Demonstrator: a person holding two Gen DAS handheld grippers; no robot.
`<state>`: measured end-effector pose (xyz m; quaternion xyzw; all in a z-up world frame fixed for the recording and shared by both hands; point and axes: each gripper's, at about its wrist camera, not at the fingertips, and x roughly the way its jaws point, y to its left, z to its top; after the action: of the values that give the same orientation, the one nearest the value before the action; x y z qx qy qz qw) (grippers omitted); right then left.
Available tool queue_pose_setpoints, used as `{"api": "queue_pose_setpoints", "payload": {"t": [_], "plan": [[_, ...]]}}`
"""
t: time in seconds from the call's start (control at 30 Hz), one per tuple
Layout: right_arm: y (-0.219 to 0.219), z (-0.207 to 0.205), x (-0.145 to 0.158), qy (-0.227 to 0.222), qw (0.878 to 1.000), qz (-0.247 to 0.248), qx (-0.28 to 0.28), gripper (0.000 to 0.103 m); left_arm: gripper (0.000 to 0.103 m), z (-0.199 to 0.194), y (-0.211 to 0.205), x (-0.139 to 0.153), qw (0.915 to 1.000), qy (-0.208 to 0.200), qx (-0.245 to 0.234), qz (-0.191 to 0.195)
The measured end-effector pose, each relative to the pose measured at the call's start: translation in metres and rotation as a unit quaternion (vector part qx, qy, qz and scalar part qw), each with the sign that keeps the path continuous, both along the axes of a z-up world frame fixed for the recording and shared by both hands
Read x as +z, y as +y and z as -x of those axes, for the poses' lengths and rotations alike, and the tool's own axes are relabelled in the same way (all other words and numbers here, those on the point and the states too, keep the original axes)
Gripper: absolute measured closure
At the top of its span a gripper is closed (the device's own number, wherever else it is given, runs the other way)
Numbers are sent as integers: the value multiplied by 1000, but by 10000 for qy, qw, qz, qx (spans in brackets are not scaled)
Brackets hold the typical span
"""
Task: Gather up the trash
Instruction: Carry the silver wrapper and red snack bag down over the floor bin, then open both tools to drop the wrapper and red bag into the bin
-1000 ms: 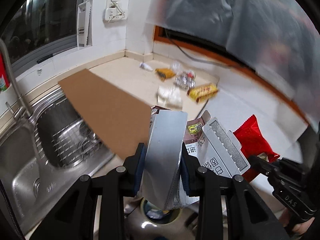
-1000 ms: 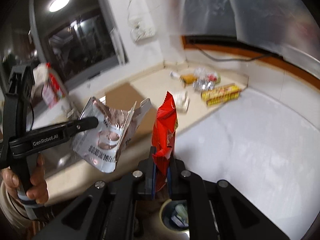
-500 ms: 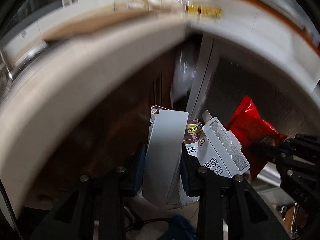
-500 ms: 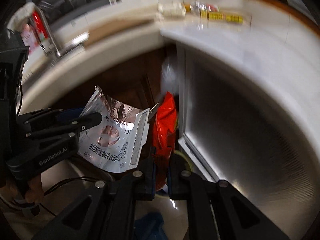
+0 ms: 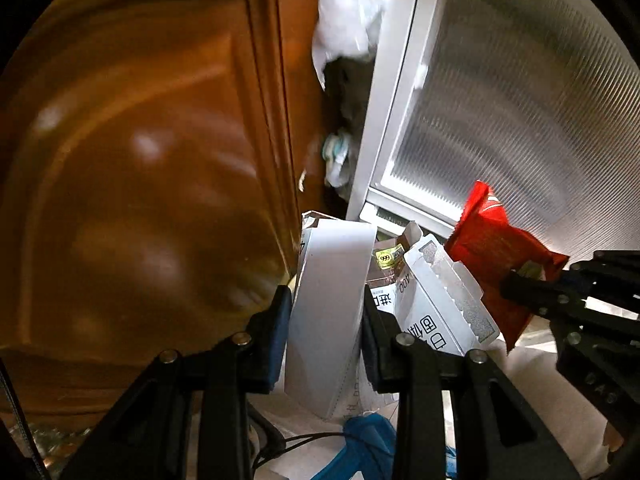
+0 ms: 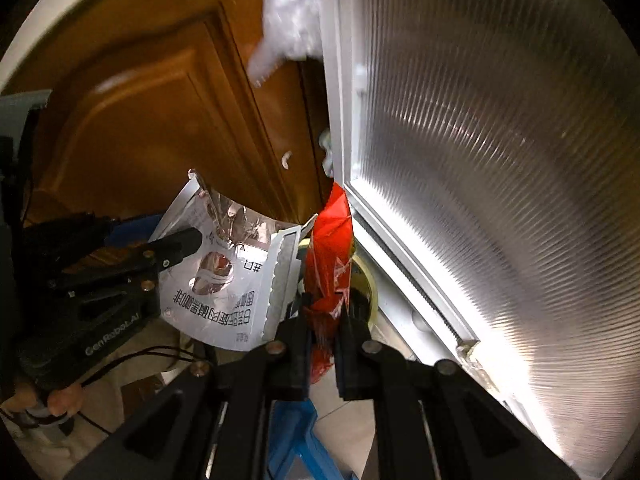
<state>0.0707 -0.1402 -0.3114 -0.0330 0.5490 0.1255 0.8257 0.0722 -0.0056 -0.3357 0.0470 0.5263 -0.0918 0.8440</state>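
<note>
The left gripper [image 5: 324, 320] clamps a silver foil pouch [image 5: 328, 304] at lower centre. The right gripper [image 6: 322, 332] pinches a red wrapper [image 6: 330, 248] just beside the ribbed glass door's [image 6: 500, 160] white frame; the wooden cabinet door [image 5: 140, 160] fills the left.

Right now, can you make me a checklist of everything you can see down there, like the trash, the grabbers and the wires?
Surface: pale floor tile; no worktop in view.
Job's things: silver foil pouch and red snack wrapper, both held up off the floor.
Clutter: blue object on the floor; round tin behind the wrapper.
Grippers: left gripper jaws shut on the pouch; right gripper jaws shut on the wrapper.
Cables: thin black cable on the floor.
Surroundings: brown cabinet door; ribbed glass door; white plastic bag hanging above.
</note>
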Motion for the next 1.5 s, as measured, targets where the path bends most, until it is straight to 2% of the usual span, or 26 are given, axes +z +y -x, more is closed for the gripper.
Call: {"api": "queue_pose_setpoints", "payload": {"t": [0.13,0.4,0.8,1.03,1.13,1.27,1.47,1.5], "plan": [[0,-5,-20,199,9998,-57,-76,95,73,-16,1,-18,9996,254,83,-29],[0,-14,-41,415,9989,-156,-163,95,73,-40,13,-43,9973,591,430,-54],[-10,-26,-57,713,9965,-364,-231,94,72,-47,6,-53,9974,606,331,-203],[-10,-31,-65,767,9961,-380,-208,93,72,-48,9,-56,9969,663,404,-139],[-8,-35,-68,772,9962,-370,-179,92,67,-48,9,-56,9971,655,370,-101],[-7,-34,-63,762,9965,-327,-139,91,46,-47,6,-55,9974,615,338,-141],[-5,-39,-63,764,9965,-305,-140,91,27,-46,4,-54,9979,528,295,-214],[-5,-40,-63,759,9966,-305,-140,91,27,-46,4,-54,9980,523,296,-215]]}}
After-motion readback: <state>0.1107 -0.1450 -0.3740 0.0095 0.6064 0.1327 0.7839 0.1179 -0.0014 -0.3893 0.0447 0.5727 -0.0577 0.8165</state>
